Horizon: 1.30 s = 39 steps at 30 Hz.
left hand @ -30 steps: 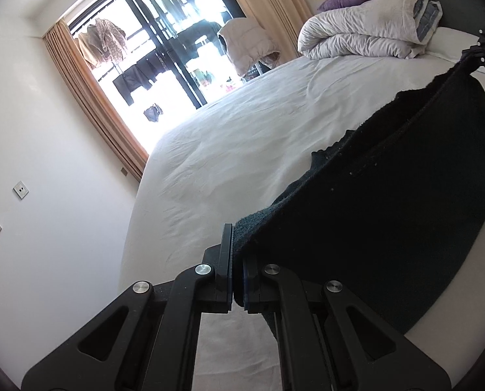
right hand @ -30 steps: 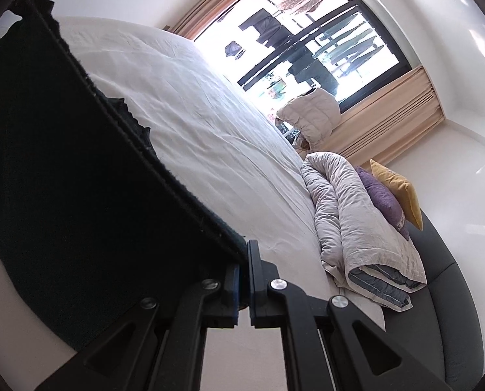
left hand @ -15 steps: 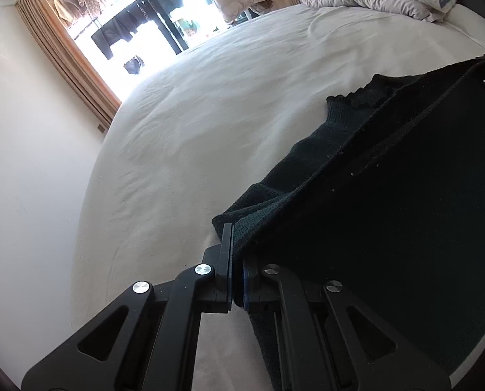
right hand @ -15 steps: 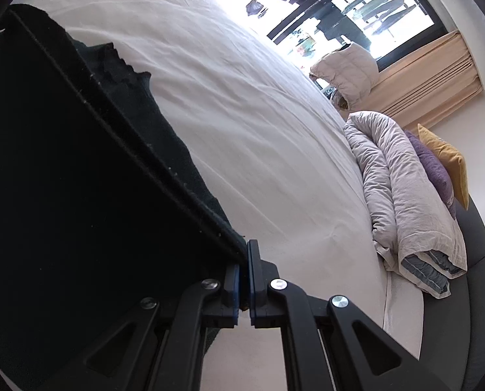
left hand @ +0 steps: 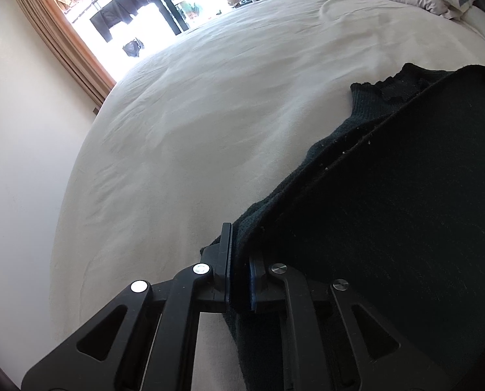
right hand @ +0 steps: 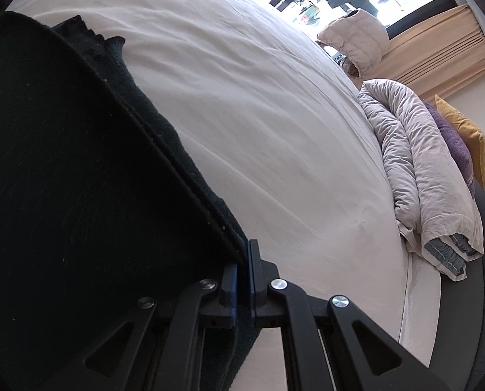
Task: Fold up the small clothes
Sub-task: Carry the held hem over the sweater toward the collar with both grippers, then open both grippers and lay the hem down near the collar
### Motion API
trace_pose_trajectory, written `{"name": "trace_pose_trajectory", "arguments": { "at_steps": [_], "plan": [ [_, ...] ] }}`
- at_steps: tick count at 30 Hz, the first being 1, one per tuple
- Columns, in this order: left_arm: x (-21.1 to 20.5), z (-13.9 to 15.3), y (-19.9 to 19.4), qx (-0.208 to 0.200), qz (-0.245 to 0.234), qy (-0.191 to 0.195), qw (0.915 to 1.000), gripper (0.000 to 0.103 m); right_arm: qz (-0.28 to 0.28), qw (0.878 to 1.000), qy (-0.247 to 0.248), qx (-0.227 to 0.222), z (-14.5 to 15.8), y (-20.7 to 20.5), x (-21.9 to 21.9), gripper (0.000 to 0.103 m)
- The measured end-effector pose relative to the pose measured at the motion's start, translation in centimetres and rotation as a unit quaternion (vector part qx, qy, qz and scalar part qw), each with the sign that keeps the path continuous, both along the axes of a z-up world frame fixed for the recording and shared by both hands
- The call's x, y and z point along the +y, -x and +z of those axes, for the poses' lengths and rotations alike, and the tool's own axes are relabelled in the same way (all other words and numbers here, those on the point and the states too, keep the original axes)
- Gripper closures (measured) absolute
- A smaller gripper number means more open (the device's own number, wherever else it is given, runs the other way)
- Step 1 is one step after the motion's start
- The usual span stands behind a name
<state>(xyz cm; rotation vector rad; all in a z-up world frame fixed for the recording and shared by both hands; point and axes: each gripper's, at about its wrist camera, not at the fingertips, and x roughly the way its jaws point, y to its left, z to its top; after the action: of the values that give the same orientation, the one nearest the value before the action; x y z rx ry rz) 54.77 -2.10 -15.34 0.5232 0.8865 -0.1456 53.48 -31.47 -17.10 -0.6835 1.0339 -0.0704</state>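
Left hand-held gripper (left hand: 239,270): jaws opening at this moment, w/ the near corner of the dark green-black knitted garment (left hand: 389,228) between them; in the left wrist view the cloth looks to be against the pads, so grip judged not yet let go. Right hand-held gripper (right hand: 242,277): clenched tight on the opposite corner of the same garment, edge of the knit running straight into the blue-lined pads.

Location of garment: on the white-sheeted bed (left hand: 209,114), near side. Upper layer is stretched between the two grippers and sits over a lower layer; a ribbed edge and a frilly trim of the lower layer show beyond the held edge on the far side. Judged: fold being laid down, top edge not quite matched to bottom edge.

Handling (judgement): soft, limp, light knit; no stiffness, will sag wherever unsupported. Fuzzy surface, shd not slip from the pads but may cling to them on release. Stretchy, so uneven pull will skew the fold. Best hold: corners or the bound edge, both layers pinched well in, not the loose trim.

Surroundings: rolled pale grey duvet (right hand: 421,169) at head of bed, well apart from the work; purple and yellow cushions (right hand: 460,137) behind it.
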Motion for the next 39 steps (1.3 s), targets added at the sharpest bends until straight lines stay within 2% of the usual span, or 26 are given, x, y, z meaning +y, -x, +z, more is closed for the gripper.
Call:
{"name": "trace_pose_trajectory", "arguments": {
  "at_steps": [2, 3, 4, 5, 6, 7, 8, 11, 14, 19, 21, 22, 24, 26, 27, 28, 29, 31, 34, 35, 37, 39],
  "plan": [
    [0.1, -0.1, 0.0, -0.003, -0.001, -0.004, 1.0000, 0.090, -0.011, 1.000, -0.002, -0.007, 0.1, -0.3, -0.2, 0.093],
    [0.2, -0.1, -0.1, -0.006, 0.000, -0.006, 1.0000, 0.088, -0.022, 1.000, -0.003, -0.015, 0.3, -0.5, -0.5, 0.081],
    [0.3, 0.0, -0.1, -0.011, 0.003, -0.010, 0.9999, 0.078, -0.036, 0.999, -0.005, -0.025, 0.6, -0.8, -0.8, 0.067],
    [0.7, 0.3, -0.1, -0.020, 0.013, -0.016, 0.9996, 0.056, -0.049, 0.998, -0.011, -0.036, 0.9, -1.0, -1.3, 0.060],
    [1.1, 0.7, -0.2, -0.035, 0.030, -0.024, 0.9986, 0.040, -0.060, 0.997, -0.021, -0.041, 1.1, -1.2, -1.6, 0.054],
    [1.5, 1.2, -0.3, -0.049, 0.047, -0.030, 0.9973, 0.015, -0.069, 0.996, -0.034, -0.040, 1.2, -1.4, -2.0, 0.054],
    [2.1, 1.7, -0.4, -0.054, 0.053, -0.025, 0.9968, 0.007, -0.073, 0.996, -0.040, -0.039, 1.1, -1.4, -2.1, 0.054],
    [2.9, 2.4, -0.6, -0.049, 0.052, -0.010, 0.9974, 0.007, -0.086, 0.994, -0.030, -0.052, 1.2, -1.1, -2.4, 0.052],
    [2.6, 3.1, -0.1, -0.065, 0.052, -0.018, 0.9964, 0.007, -0.126, 0.988, -0.040, -0.084, 2.5, -0.6, -3.7, 0.042],
    [2.6, 2.2, -0.5, -0.036, 0.052, -0.022, 0.9977, 0.006, -0.167, 0.974, -0.104, -0.115, 4.8, 0.8, -5.9, 0.040],
    [2.8, 1.8, -1.3, -0.009, 0.053, -0.014, 0.9984, 0.003, -0.170, 0.965, -0.156, -0.126, 5.7, 1.9, -6.4, 0.040],
    [3.2, 1.7, -2.1, 0.022, 0.059, 0.005, 0.9980, 0.001, -0.166, 0.959, -0.191, -0.129, 6.0, 2.4, -6.5, 0.040],
    [4.8, 1.5, -3.8, 0.078, 0.079, 0.075, 0.9910, 0.001, -0.155, 0.950, -0.238, -0.130, 6.5, 3.4, -6.0, 0.040],
    [6.8, 1.8, -5.2, 0.112, 0.103, 0.153, 0.9764, 0.001, -0.129, 0.946, -0.266, -0.131, 6.9, 4.2, -4.7, 0.040],
    [7.6, 2.2, -5.4, 0.113, 0.112, 0.187, 0.9694, 0.001, -0.117, 0.946, -0.271, -0.134, 7.1, 4.6, -3.8, 0.040],
    [8.4, 2.6, -5.3, 0.101, 0.124, 0.208, 0.9650, 0.001, -0.106, 0.945, -0.278, -0.135, 7.2, 4.7, -3.1, 0.040],
    [9.0, 3.1, -5.1, 0.082, 0.137, 0.212, 0.9641, 0.001, -0.097, 0.944, -0.285, -0.133, 7.3, 4.7, -2.4, 0.040],
    [9.6, 3.8, -4.8, 0.044, 0.164, 0.191, 0.9668, 0.001, -0.094, 0.940, -0.301, -0.132, 7.3, 4.5, -1.6, 0.040],
    [10.2, 4.9, -4.1, 0.001, 0.187, 0.176, 0.9665, 0.002, -0.093, 0.931, -0.330, -0.128, 7.2, 4.5, -1.2, 0.041],
    [9.9, 5.4, -3.6, -0.013, 0.183, 0.175, 0.9672, 0.002, -0.096, 0.930, -0.328, -0.131, 7.2, 4.7, -1.2, 0.042],
    [8.1, 6.8, -2.0, -0.038, 0.145, 0.178, 0.9726, 0.002, -0.112, 0.924, -0.338, -0.138, 7.1, 4.8, -2.0, 0.043],
    [4.6, 7.9, 0.0, -0.051, 0.092, 0.167, 0.9804, 0.002, -0.146, 0.907, -0.365, -0.153, 7.2, 5.2, -4.1, 0.051]
  ]
}}
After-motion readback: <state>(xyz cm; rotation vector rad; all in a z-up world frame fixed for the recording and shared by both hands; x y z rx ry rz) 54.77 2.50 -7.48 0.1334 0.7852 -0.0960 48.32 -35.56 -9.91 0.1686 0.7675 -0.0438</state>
